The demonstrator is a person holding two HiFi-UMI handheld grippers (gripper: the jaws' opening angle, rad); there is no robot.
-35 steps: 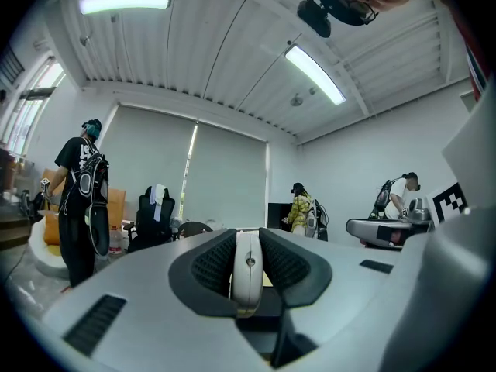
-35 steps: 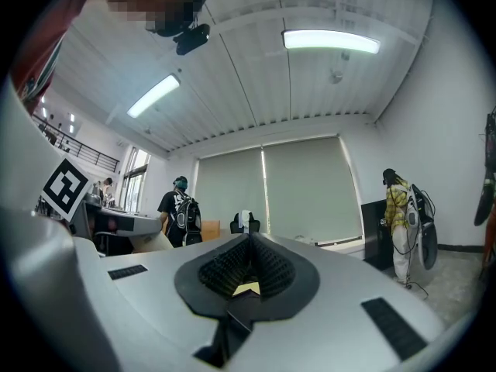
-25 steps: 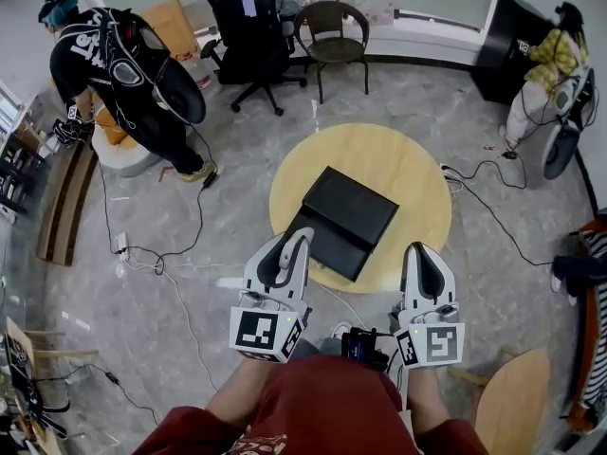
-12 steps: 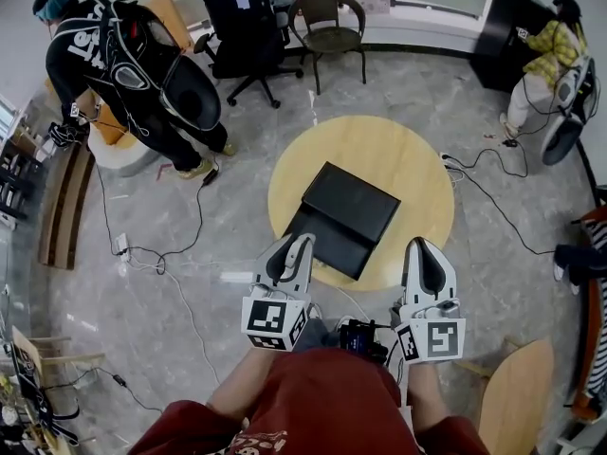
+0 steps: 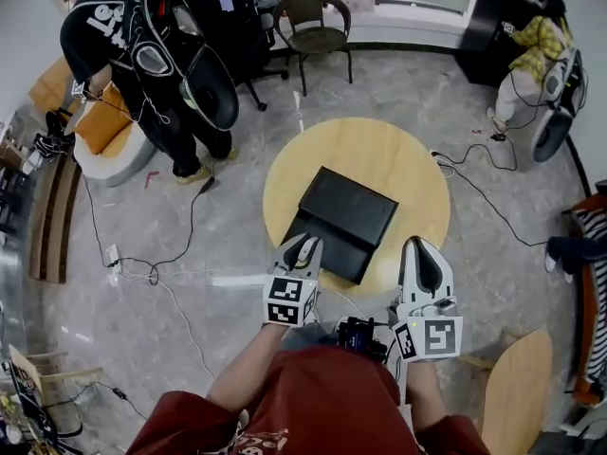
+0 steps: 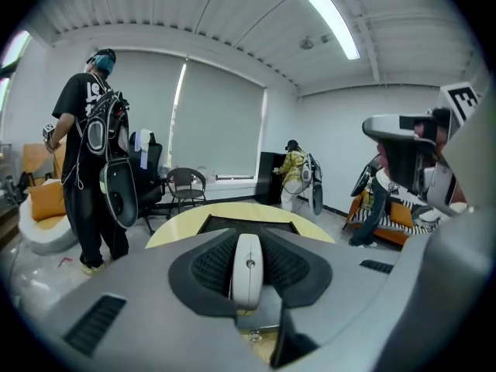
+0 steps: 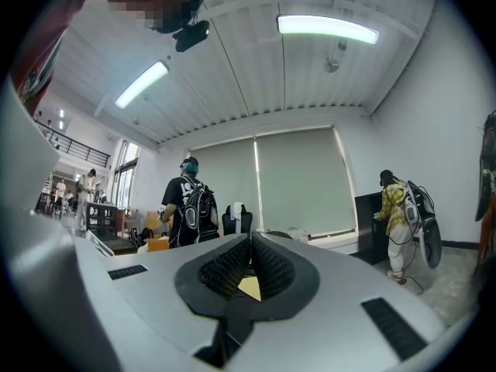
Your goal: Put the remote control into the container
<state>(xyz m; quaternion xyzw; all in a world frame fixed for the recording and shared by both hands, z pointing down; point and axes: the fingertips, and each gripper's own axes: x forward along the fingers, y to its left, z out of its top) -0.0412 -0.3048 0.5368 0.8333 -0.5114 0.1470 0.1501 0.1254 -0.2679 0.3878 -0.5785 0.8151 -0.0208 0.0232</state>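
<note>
The left gripper has its jaws squeezed on the white remote control. It holds it just by the near edge of the black container on the round yellow bench. The right gripper has its jaws pressed together with nothing in them.

Head view: set on the wearer's head, looking steeply down on the round yellow wooden table, with the left gripper and right gripper close below. Left gripper view: low, facing across that table. Right gripper view: level. Both gripper views share the standing person in black clothing and the grey roller-blind wall.
</note>
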